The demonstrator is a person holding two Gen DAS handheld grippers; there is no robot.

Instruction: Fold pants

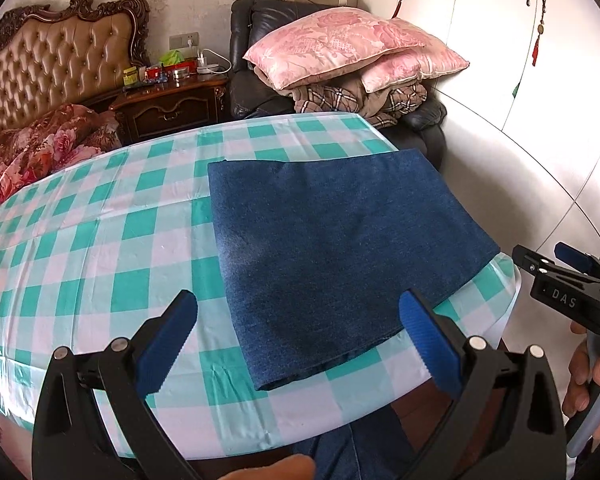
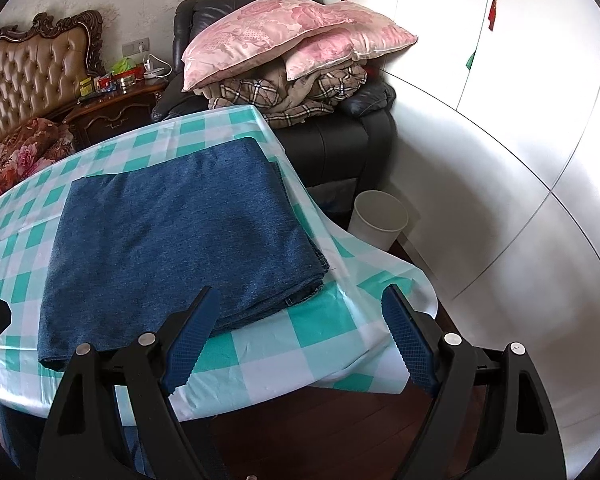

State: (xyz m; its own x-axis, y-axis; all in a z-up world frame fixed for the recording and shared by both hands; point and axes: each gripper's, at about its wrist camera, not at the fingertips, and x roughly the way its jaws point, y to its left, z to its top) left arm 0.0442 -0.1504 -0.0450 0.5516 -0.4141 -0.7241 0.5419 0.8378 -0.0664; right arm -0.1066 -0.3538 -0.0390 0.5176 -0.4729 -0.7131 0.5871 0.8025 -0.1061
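I see the pants (image 1: 340, 248) folded flat on the surface (image 1: 100, 240) just ahead of both tools—left tool (image 1: 296, 344) and right tool (image 2: 300, 340) released, empty—nearer the left.

dark blue denim pants (image 1: 340, 248); teal-white checked tablecloth (image 1: 100, 240); pink floral pillows (image 1: 340, 44); white bin (image 2: 378, 216).

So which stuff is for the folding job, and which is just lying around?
For the job: folded pants; checked tablecloth under them; left gripper and right gripper, both open.

Just lying about: pink pillows, plaid blanket, white bin, nightstand clutter.
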